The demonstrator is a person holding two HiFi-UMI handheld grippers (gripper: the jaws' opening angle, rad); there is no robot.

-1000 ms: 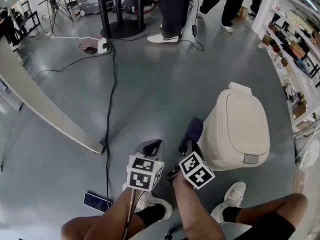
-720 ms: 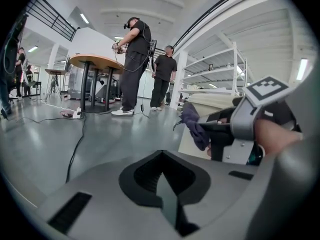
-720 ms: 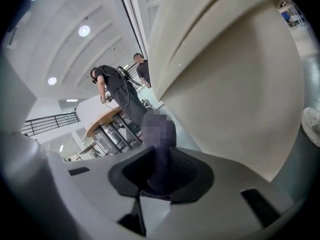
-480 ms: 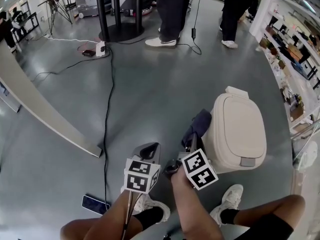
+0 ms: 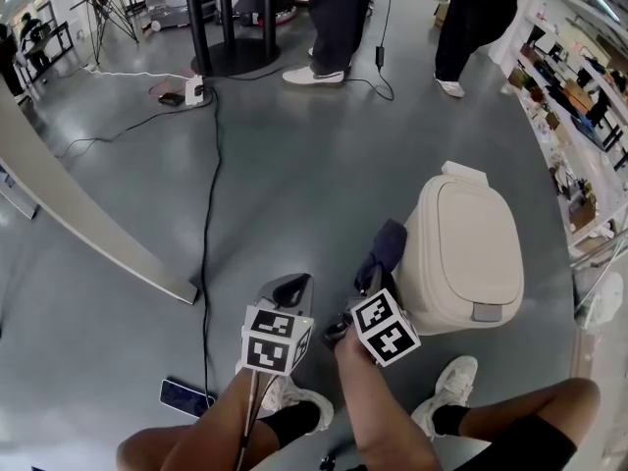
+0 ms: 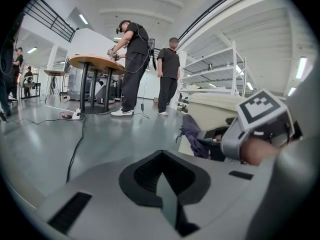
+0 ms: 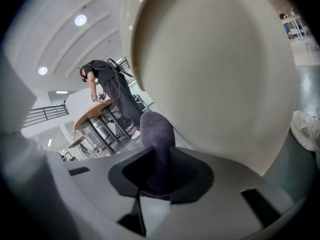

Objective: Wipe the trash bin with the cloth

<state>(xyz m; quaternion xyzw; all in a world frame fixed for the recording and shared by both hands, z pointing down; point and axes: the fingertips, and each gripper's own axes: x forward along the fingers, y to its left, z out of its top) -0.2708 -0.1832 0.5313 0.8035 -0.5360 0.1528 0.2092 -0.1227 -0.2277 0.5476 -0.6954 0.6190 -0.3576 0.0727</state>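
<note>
A cream trash bin (image 5: 469,253) with its lid shut stands on the grey floor at the right. My right gripper (image 5: 372,281) is shut on a dark purple cloth (image 5: 384,251) and holds it against the bin's left side. In the right gripper view the cloth (image 7: 157,144) sticks up from between the jaws, right next to the bin (image 7: 215,69). My left gripper (image 5: 290,291) hovers just left of the right one, shut with nothing in it. From the left gripper view I see the cloth (image 6: 192,136) and the bin (image 6: 220,109) off to the right.
A black cable (image 5: 206,234) runs across the floor on the left, and a phone (image 5: 186,397) lies near my feet. A long white beam (image 5: 88,224) crosses the far left. People stand at the back (image 5: 334,18). Shelves (image 5: 579,96) line the right edge.
The right gripper and the cloth have shifted slightly along the bin's left side. The left gripper has hardly moved.
</note>
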